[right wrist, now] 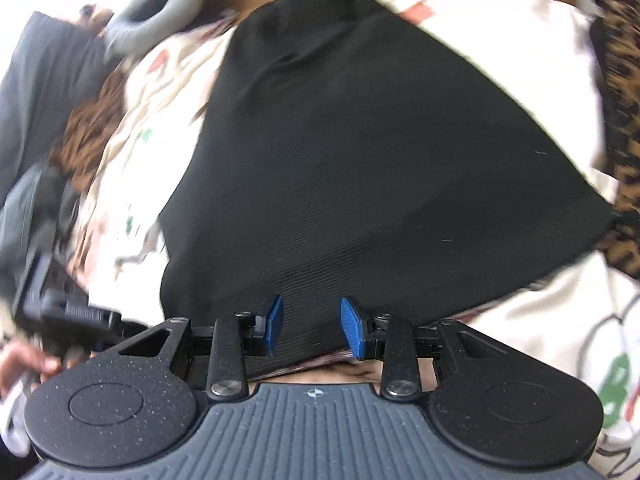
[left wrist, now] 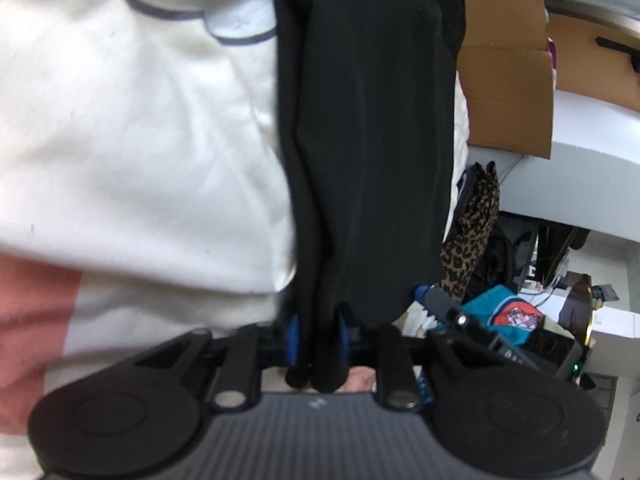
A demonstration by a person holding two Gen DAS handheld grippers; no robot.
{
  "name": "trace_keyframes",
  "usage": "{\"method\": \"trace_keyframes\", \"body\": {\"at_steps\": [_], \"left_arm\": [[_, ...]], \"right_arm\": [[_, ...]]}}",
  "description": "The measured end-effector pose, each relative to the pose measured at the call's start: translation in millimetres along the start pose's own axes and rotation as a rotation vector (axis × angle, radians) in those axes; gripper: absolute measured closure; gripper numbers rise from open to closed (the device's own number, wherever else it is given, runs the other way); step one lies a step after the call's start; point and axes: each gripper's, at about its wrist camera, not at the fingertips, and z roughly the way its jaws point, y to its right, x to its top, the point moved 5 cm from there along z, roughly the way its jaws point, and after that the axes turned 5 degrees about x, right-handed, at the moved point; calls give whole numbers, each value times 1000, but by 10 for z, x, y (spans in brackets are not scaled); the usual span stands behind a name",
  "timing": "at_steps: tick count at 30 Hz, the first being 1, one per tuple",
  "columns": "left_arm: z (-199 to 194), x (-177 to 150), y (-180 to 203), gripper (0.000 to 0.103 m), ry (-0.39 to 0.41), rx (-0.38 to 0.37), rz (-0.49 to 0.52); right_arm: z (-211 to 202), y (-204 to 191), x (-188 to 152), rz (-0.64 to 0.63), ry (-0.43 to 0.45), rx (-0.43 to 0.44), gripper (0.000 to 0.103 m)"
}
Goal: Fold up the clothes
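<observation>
Two claws, one black garment, as far as I can count. Nearest in the left wrist view, bottom centre: the left claw (left wrist: 318, 334) is pinched tight on a bunched edge of the black garment (left wrist: 368, 140), blue pads (left wrist: 294, 334) pressed against the folds on both sides, w/ a bit of cloth poking out below them. From there the garment runs up the middle of the frame as a long narrow strip, cut off at the top edge.

Right wrist view, bottom centre: the right claw (right wrist: 312, 326) has its blue pads (right wrist: 352, 326) apart, and the black garment (right wrist: 360, 152) lies between them. The pads don't look pressed on the cloth, gap visible on each side. Here the garment looks like a wide triangle spreading up the frame, pretty blurred.

Under it is a white printed sheet (right wrist: 520, 320) w/ red and green marks; in the left view the same kind of white cloth (left wrist: 140, 140) fills the left half, plus 1 pink patch (left wrist: 32, 320) at lower left.

Only the left view gives: the other gripper's body (left wrist: 472, 328) at lower right, a teal printed item (left wrist: 508, 308), a cardboard box (left wrist: 508, 60) upper right. Leopard-print fabric (left wrist: 472, 236) is mid right there, and (right wrist: 624, 120) along the right edge in the other view.

Only the right view gives: a hand (right wrist: 24, 360) at lower left edge, a grey item (right wrist: 152, 20) upper left, too blurred to ID.
</observation>
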Motion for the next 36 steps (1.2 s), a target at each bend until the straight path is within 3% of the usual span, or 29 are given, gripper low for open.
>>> {"method": "trace_keyframes", "body": {"at_steps": [5,17,22,29,36], "left_arm": [[-13,-17,31,97,-2,5,30],[-226,-38,248,99,-43,15,46],[-361,-27,315,99,-50,36,74],[-578,9,298,99,-42,85,102],[-727,43,316,99,-38,116,112]], "right_arm": [[-138,352,-14,140,70,-18,63],[-401,1184,-98,464,259,-27,62],[-469,1421,-69,522,323,-34,62],[-576,1466,123,397,319,-117,62],[-541,1321,424,190,273,-98,62]]}}
